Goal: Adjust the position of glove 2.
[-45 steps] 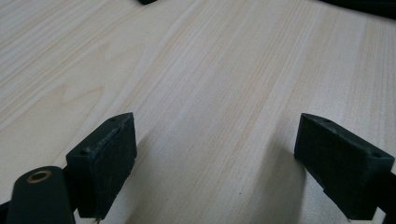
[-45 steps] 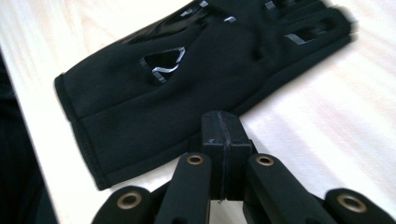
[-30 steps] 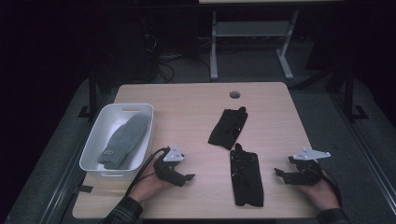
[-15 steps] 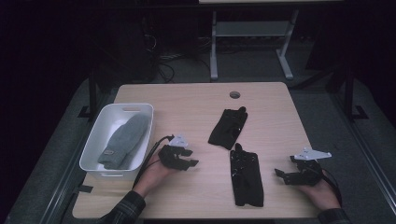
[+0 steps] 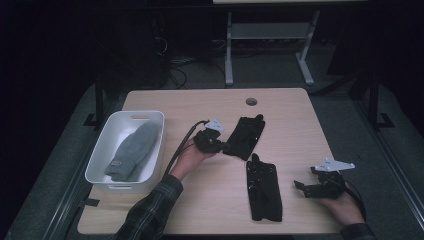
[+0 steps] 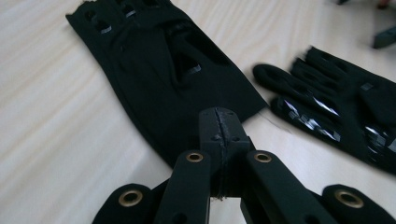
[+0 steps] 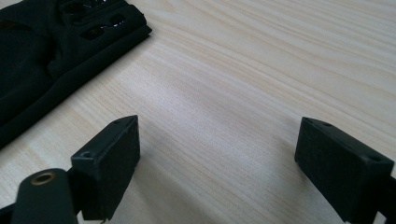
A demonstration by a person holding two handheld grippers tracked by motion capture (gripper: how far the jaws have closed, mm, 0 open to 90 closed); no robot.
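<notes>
Two black gloves lie on the wooden table. The farther glove [image 5: 244, 137] [image 6: 159, 70] is flat near the middle. My left gripper [image 5: 212, 140] [image 6: 219, 114] is shut, its tips just over that glove's near edge; I cannot tell if any fabric is pinched. The nearer glove [image 5: 264, 187] [image 6: 336, 112] [image 7: 42, 56] lies lengthwise toward the front edge. My right gripper [image 5: 302, 187] [image 7: 219, 140] rests low over bare table to the right of it, jaws wide open with nothing between them.
A white bin [image 5: 100, 165] at the table's left holds a grey knitted item [image 5: 132, 150]. A round cable hole [image 5: 251, 101] is at the back of the table. A metal frame [image 5: 265, 40] stands on the dark floor beyond.
My left gripper has moved forward and to the right, from beside the bin to the farther glove's edge. The right gripper has stayed where it was.
</notes>
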